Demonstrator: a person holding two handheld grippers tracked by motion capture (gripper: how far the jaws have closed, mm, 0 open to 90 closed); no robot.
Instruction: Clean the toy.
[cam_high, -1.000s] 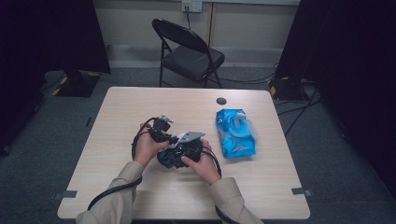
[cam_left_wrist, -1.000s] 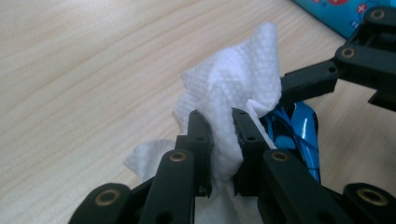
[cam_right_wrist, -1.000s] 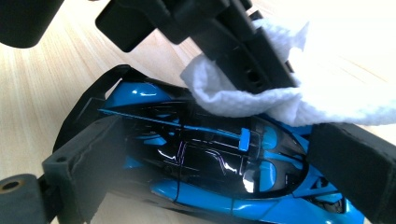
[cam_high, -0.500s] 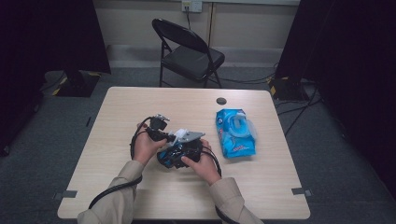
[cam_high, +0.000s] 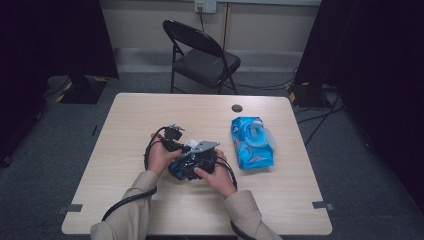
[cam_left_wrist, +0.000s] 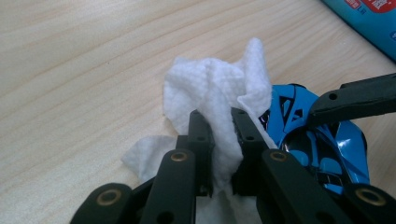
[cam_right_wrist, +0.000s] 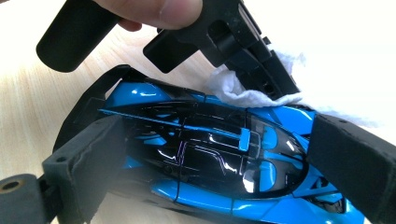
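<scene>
From above, your two hands meet at the middle of the table (cam_high: 125, 130), with the blue wipes pack (cam_high: 252, 142) just to their right. Your left gripper (cam_left_wrist: 223, 140) has its jaws clamped on the white wipe (cam_left_wrist: 212, 93), pressed against the blue toy car (cam_left_wrist: 322, 144). Your right gripper (cam_right_wrist: 210, 163) grips that car across its body, one jaw on each side.

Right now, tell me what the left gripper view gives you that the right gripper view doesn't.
Left gripper view alone: the left gripper shut on the white wipe, whose loose folds spread over the table, and a corner of the blue wipes pack. Right gripper view alone: the right gripper clamping the blue toy car across its body, and a fingertip. Both share the car, wipe and table.
</scene>
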